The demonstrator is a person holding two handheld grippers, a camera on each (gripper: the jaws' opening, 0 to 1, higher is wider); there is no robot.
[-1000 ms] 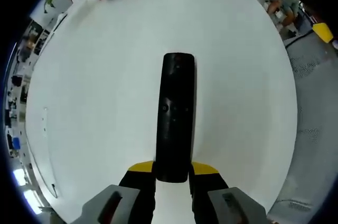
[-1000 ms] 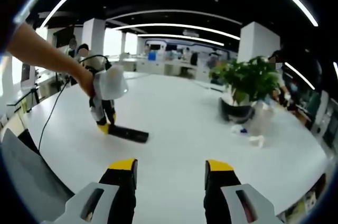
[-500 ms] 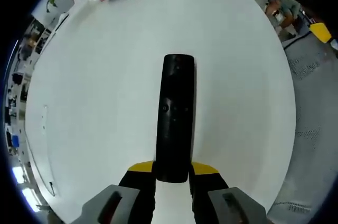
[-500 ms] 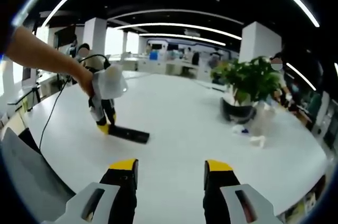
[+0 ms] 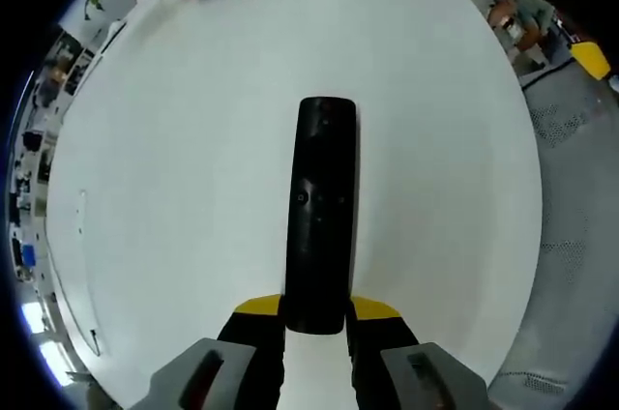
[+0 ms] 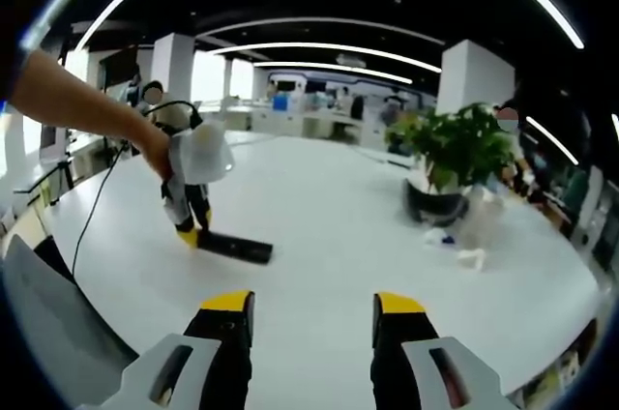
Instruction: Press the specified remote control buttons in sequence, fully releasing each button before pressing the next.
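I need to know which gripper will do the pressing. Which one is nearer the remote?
Left. The left gripper is shut on the near end of the remote on the table. The right gripper is open, well back from the remote, empty.

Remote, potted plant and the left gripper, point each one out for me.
remote (image 5: pixel 321 217): left gripper view, middle of its black body.
potted plant (image 6: pixel 455 147): right gripper view, on the leaves.
left gripper (image 6: pixel 191 233): right gripper view, between its yellow tips.
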